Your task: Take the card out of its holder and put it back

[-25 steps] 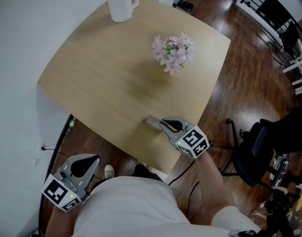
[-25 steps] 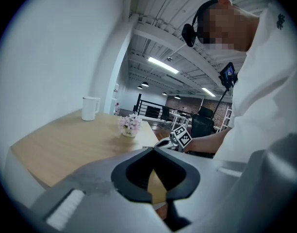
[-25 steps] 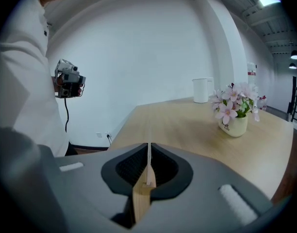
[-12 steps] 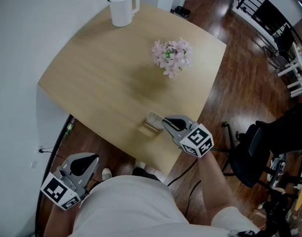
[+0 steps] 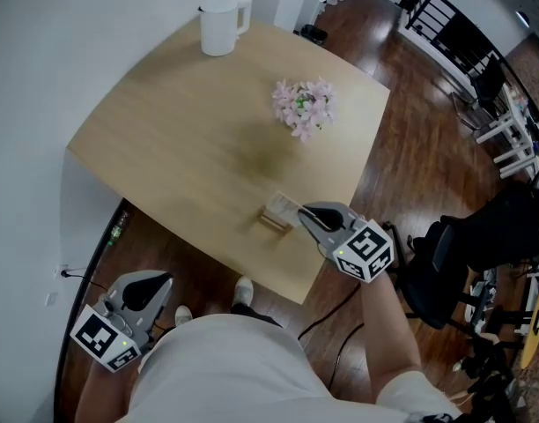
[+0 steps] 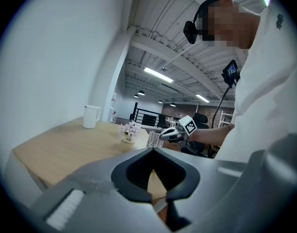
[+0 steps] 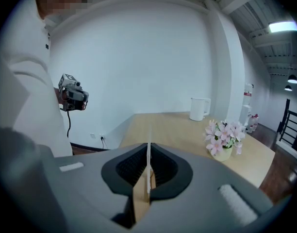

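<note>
My right gripper (image 5: 306, 216) is shut on a white printed card (image 5: 285, 206), which hangs just above the table's near edge. The small wooden holder (image 5: 271, 222) lies on the table below and left of the card, apart from it. In the right gripper view the card (image 7: 148, 174) shows edge-on, pinched between the jaws of my right gripper (image 7: 148, 149). My left gripper (image 5: 151, 289) hangs low at the left, off the table, jaws together and empty. In the left gripper view, past the left gripper (image 6: 152, 149), the card (image 6: 153, 139) is seen held up.
The light wooden table (image 5: 181, 148) carries a white jug (image 5: 221, 14) at its far corner and a small pot of pink flowers (image 5: 303, 106) in the middle. A black office chair (image 5: 446, 267) stands on the wooden floor to the right.
The right gripper has pulled the card up out of the holder and moved slightly right; the holder stays on the table. The left gripper has hardly moved.
</note>
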`<state>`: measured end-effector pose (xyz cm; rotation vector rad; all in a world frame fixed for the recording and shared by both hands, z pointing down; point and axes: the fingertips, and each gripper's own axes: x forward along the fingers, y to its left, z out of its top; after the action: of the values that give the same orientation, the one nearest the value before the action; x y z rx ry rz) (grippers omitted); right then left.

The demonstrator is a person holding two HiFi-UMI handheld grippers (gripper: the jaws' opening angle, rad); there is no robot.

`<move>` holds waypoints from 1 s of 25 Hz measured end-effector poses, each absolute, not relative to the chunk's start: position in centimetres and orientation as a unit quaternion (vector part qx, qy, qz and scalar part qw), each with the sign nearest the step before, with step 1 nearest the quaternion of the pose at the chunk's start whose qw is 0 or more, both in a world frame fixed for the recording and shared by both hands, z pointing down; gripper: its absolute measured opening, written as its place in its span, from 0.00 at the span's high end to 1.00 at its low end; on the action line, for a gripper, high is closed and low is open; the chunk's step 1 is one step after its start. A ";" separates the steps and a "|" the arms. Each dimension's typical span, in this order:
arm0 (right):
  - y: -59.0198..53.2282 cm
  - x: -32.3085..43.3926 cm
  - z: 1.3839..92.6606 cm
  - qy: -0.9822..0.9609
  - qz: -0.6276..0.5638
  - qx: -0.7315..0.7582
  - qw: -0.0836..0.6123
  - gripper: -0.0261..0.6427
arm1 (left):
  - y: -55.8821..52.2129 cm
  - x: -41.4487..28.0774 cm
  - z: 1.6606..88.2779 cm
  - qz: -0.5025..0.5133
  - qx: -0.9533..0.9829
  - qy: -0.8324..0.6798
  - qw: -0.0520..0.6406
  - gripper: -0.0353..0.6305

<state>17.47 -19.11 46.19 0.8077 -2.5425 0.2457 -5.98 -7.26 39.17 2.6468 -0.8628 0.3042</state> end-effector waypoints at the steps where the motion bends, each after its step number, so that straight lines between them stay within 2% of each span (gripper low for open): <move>1: -18.6 16.9 45.6 -0.924 0.087 0.295 0.228 0.93 | -6.9 -6.5 39.1 0.104 0.933 -0.302 0.168 0.94; 17: -1.0 0.3 39.0 -0.936 0.069 0.270 0.217 0.93 | 1.3 -18.6 38.3 0.083 0.952 -0.254 0.146 0.94; 25: 7.5 -5.8 38.4 -0.938 0.073 0.252 0.228 0.93 | 4.5 -22.2 39.1 0.092 0.961 -0.220 0.142 0.94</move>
<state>-5.78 7.52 38.40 0.6945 -2.5816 0.2005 -22.15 4.47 39.09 2.7718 -0.6353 0.2663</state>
